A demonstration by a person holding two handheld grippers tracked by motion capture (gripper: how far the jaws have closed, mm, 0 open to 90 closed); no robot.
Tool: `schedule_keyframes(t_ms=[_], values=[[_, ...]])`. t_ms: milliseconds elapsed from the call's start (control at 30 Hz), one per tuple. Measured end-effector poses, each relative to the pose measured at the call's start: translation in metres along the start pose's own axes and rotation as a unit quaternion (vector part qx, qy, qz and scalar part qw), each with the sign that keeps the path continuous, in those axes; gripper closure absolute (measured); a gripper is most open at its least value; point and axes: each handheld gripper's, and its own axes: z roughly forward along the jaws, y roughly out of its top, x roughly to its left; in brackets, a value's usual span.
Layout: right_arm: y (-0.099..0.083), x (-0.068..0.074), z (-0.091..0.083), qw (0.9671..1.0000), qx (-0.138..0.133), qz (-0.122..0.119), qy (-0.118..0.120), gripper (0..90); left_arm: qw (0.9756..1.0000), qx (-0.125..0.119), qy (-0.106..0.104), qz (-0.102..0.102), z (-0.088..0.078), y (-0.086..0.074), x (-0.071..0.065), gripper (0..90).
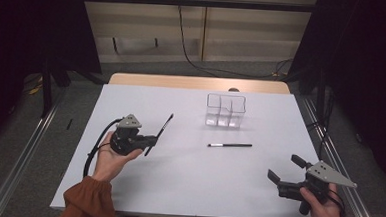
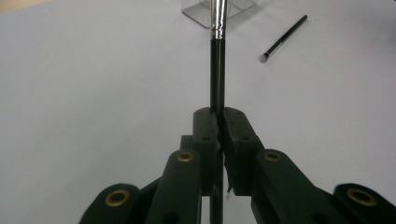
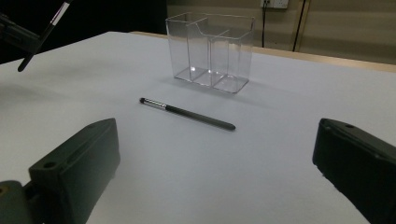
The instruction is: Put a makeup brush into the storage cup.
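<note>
- Left gripper view puts us right at the left gripper (image 2: 219,133): we see its jaws clamped together on a thin black brush (image 2: 217,70), whose handle runs straight out between them to a silver ferrule.
- From the high view we see the left gripper (image 1: 149,141) raised over the left part of the white table (image 1: 177,188), the brush (image 1: 160,133) slanting up and away from it.
- Nearer the front right edge, our right gripper (image 1: 284,169) has its jaws spread wide apart, nothing between them.
- Beyond it, a second brush (image 3: 187,113) lies flat on the table, near the middle.
- Farther back we see a clear divided holder (image 3: 211,51) standing upright, just behind that second brush.
</note>
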Motion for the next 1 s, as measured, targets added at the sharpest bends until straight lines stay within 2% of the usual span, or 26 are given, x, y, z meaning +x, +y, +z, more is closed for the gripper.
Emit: schedule_keyframes(t_ms=[67,133,233,400,467,500,533,800,1000], values=[[0.000,0.000,0.000,1.0000,0.000,0.000,0.001,0.3,0.9999,-0.016,0.002,0.002,-0.002,-0.001,0.001,84.3],[0.000,0.000,0.000,1.0000,-0.001,0.000,0.001,0.3,0.9992,-0.037,0.015,-0.009,-0.004,-0.002,0.001,84.3],[0.000,0.000,0.000,1.0000,-0.001,0.000,0.001,0.3,0.9979,-0.059,0.019,-0.014,-0.007,-0.004,0.002,84.3],[0.000,0.000,0.000,1.0000,0.001,0.000,0.001,0.3,0.9948,-0.100,-0.006,-0.018,-0.009,-0.007,-0.001,84.2],[0.000,0.000,0.000,1.0000,0.001,0.000,0.002,0.3,0.9922,-0.118,-0.027,-0.030,-0.009,-0.007,-0.003,84.2],[0.000,0.000,0.000,1.0000,0.001,0.000,0.002,0.3,0.9917,-0.124,-0.023,-0.026,-0.009,-0.007,-0.005,84.2],[0.000,-0.001,0.000,1.0000,0.000,0.000,0.002,0.3,0.9916,-0.124,-0.026,-0.022,-0.009,-0.007,-0.006,84.2],[0.000,-0.001,0.000,1.0000,-0.002,0.001,0.003,0.3,0.9871,-0.156,-0.033,-0.015,-0.009,-0.009,-0.010,84.2],[-0.001,0.000,-0.001,1.0000,-0.004,0.004,0.004,0.3,0.9859,-0.162,-0.042,-0.008,-0.008,-0.009,-0.018,84.2]])
